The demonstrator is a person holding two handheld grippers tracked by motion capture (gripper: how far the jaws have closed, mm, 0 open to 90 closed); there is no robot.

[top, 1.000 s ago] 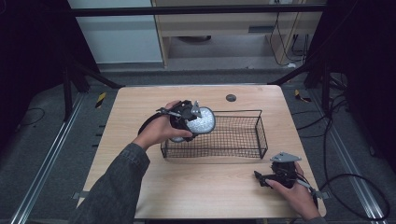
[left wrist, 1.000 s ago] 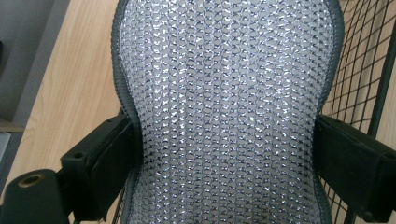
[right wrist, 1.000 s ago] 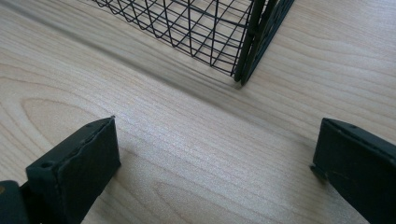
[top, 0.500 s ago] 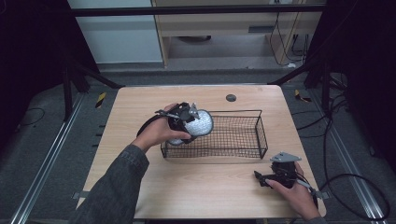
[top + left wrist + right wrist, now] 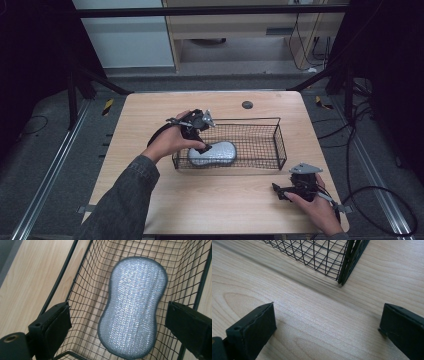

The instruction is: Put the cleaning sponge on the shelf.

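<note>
Where grey floor [image 5: 60,165] surrounds it, wooden table [image 5: 220,200] stands.

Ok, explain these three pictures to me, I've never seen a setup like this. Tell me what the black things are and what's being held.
There is no robot here. A person at a wooden table holds a hand tool with two black jaws in each hand. The high view looks down from above: the left gripper reaches into a wire basket, and the right gripper rests near the table's front edge. The other two pictures come from cameras on the tools, looking along their jaws. The left gripper view shows a silver scrubbing pad lying flat in the basket, between open jaws that are not touching it. The right gripper view shows open jaws over bare wood. Nothing is held.
</note>
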